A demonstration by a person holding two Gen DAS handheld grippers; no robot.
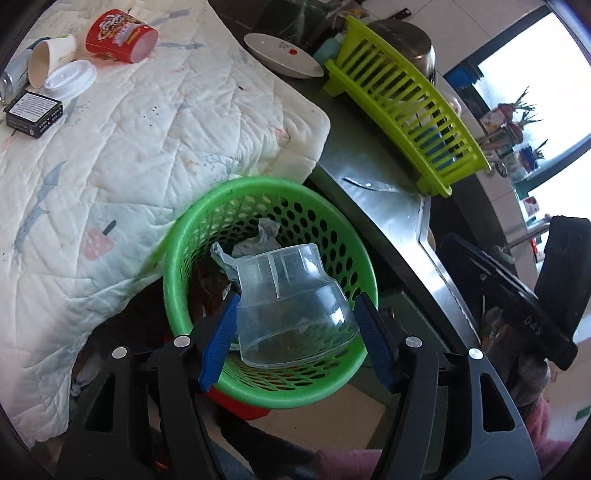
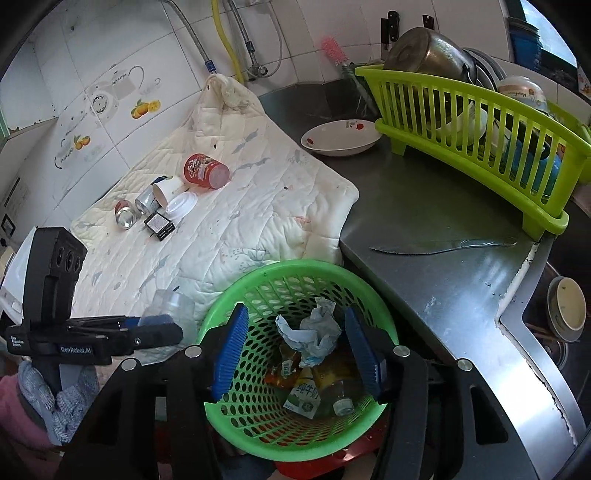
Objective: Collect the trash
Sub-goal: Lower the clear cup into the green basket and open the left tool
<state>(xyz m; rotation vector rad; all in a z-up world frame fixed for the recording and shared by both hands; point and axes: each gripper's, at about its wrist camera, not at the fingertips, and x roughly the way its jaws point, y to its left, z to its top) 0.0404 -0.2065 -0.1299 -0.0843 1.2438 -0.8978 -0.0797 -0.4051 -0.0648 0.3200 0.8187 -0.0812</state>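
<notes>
jaws first: left gripper squeezing a clear cup between its blue pads, right gripper wide apart and holding nothing. holding the cup up by the green basket, hard to tell if fully over the hole. could slip out, being smooth and round and pinched only at the sides. could hit the rim and roll onto the quilt or down to the floor if let go too far to one side. could bump grippers too, with both so close over one basket. left to pick up on the quilt: red noodle cup, paper cup, black box.
</notes>
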